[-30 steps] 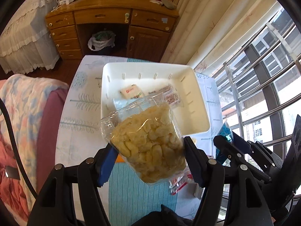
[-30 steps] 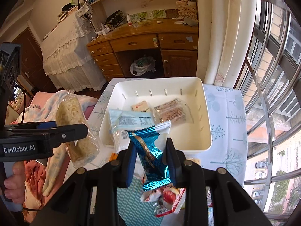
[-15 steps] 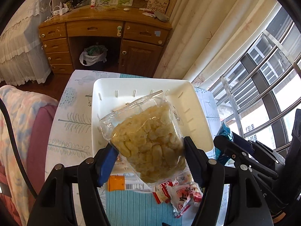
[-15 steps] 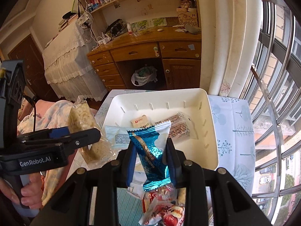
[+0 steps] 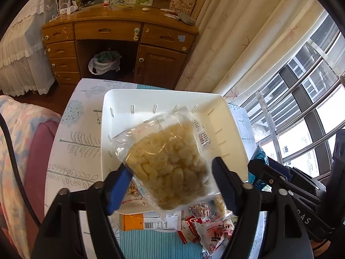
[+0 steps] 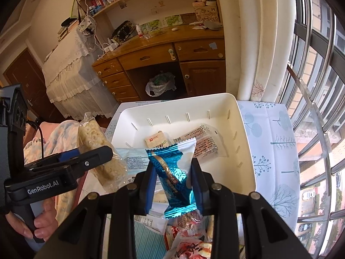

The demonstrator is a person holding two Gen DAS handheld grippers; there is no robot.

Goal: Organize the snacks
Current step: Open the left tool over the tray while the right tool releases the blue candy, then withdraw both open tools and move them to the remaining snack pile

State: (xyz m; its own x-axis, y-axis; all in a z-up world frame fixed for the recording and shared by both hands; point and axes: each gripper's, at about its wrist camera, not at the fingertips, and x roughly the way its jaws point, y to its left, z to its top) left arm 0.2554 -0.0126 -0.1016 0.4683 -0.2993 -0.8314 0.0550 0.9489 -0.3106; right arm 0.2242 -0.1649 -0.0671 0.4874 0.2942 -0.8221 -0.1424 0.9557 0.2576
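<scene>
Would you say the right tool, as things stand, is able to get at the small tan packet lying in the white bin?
Probably not yet: the right tool is shut on a blue wrapper, so its jaws are occupied, though the tan packet in the white bin lies uncovered.

"GenRobot.AI" stands in white letters on the black body of the left tool (image 6: pixel 94 157), at about eight o'clock in the right wrist view. In the left wrist view the letters "AS" show on the right tool (image 5: pixel 257 172), at four o'clock. A box (image 6: pixel 206 10) on the wooden desk (image 6: pixel 163 49) at twelve o'clock bears "U M". Print on the snack wrappers is too small to read.
</scene>
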